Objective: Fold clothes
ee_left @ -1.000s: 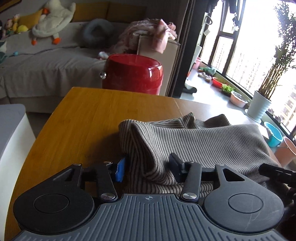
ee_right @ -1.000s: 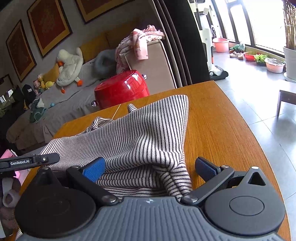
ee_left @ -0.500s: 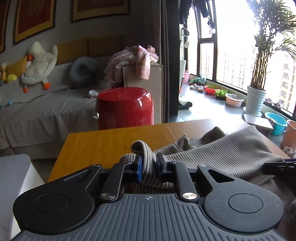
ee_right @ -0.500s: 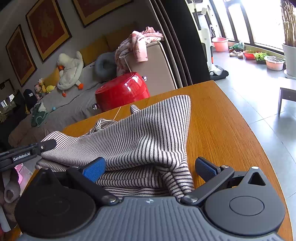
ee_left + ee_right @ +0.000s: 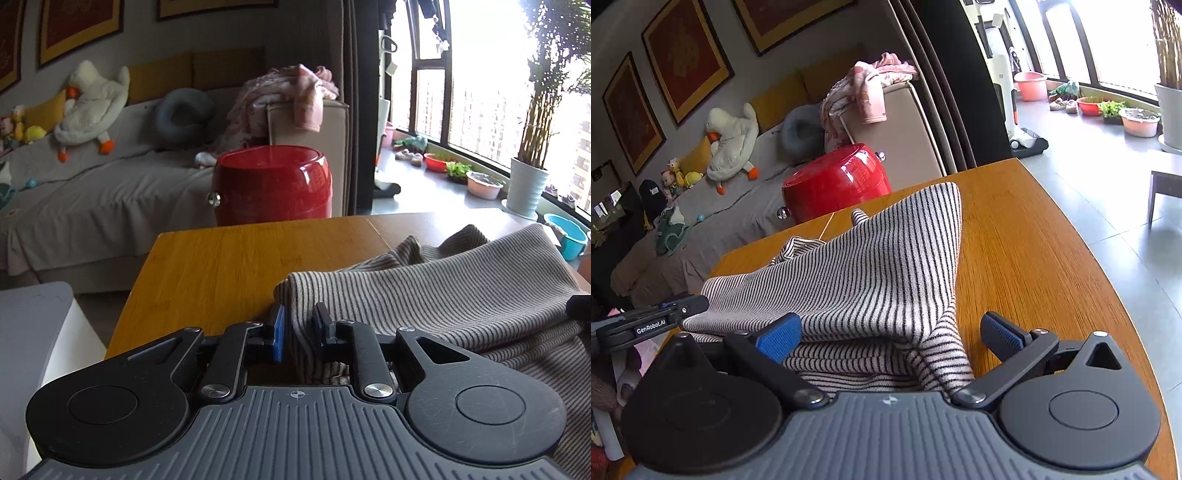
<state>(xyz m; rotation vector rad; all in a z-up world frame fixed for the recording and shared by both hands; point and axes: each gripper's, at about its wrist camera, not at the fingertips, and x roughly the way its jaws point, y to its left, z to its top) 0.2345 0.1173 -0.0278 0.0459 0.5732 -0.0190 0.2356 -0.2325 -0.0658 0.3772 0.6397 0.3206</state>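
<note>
Striped garment point(image 5: 424, 295) pinched by left gripper point(image 5: 300, 325) (right gripper point(image 5: 886, 332) agape), bare table point(image 5: 1027, 258) rightward.

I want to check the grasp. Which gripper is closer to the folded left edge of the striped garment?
Left. The left gripper is shut on that edge of the striped garment; the right gripper is open at the opposite side.

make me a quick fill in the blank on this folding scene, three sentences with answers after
1. The left gripper has its jaws shut on a fold of the ____ knit garment.
2. The right gripper has its jaws ____, with cloth lying between them.
3. Beyond the wooden table stands a glossy ____ round stool.

Answers: striped; open; red
</note>
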